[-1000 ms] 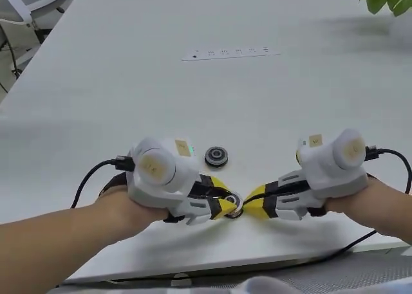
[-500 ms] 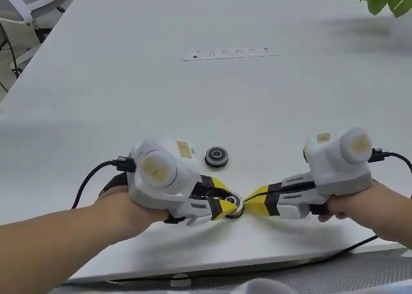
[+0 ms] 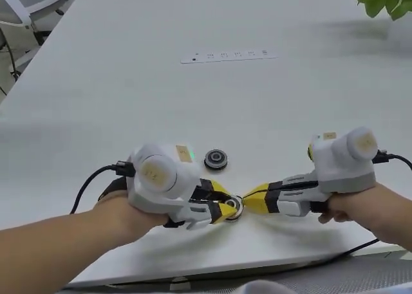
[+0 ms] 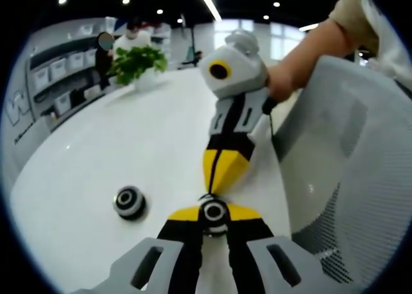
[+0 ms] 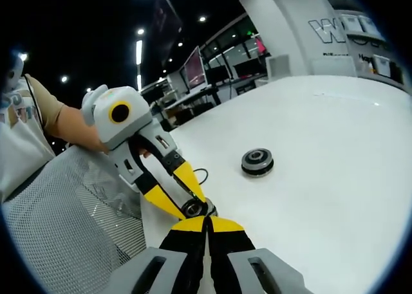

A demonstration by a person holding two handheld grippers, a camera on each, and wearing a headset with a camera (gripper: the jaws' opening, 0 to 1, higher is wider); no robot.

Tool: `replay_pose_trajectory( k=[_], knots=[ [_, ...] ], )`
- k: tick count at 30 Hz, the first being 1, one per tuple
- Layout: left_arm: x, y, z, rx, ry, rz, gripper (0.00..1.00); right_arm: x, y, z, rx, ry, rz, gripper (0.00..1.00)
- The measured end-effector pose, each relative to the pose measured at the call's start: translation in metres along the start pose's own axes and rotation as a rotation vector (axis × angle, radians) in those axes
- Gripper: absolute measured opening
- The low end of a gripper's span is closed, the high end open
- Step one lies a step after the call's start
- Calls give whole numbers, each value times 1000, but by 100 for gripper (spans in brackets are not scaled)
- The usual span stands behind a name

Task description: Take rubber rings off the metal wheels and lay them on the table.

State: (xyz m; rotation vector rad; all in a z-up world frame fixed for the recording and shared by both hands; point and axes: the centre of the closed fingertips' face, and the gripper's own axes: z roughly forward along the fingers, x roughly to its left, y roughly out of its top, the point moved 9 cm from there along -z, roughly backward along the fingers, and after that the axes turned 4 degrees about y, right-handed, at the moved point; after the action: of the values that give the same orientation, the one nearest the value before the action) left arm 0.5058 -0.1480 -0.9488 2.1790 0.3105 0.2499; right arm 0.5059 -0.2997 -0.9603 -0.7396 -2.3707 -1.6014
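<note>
right gripper (image 3: 247, 201) has swung outward, jaws pressed together against the silver, dark-ringed wheel (image 3: 233, 205) the left gripper (image 3: 225, 208) pinches.

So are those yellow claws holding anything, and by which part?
The left gripper clamps a metal wheel by its sides. The right gripper, tips closed, touches its edge; whether it pinches anything there is unclear.

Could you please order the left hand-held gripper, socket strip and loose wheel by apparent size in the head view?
1. Left hand-held gripper
2. Socket strip, though it lies farther from the camera
3. Loose wheel
</note>
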Motion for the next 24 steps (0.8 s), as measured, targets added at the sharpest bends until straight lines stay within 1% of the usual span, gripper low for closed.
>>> replay_pose_trajectory(
  k=[5,12,24],
  knots=[
    [1,0,0,0,1,-3,14,0,0,0,-7,4,14,0],
    [1,0,0,3,7,-4,13,-4,1,0,-12,10,28,0],
    [0,0,1,2,11,-6,13,-6,1,1,-20,24,34,0]
  ],
)
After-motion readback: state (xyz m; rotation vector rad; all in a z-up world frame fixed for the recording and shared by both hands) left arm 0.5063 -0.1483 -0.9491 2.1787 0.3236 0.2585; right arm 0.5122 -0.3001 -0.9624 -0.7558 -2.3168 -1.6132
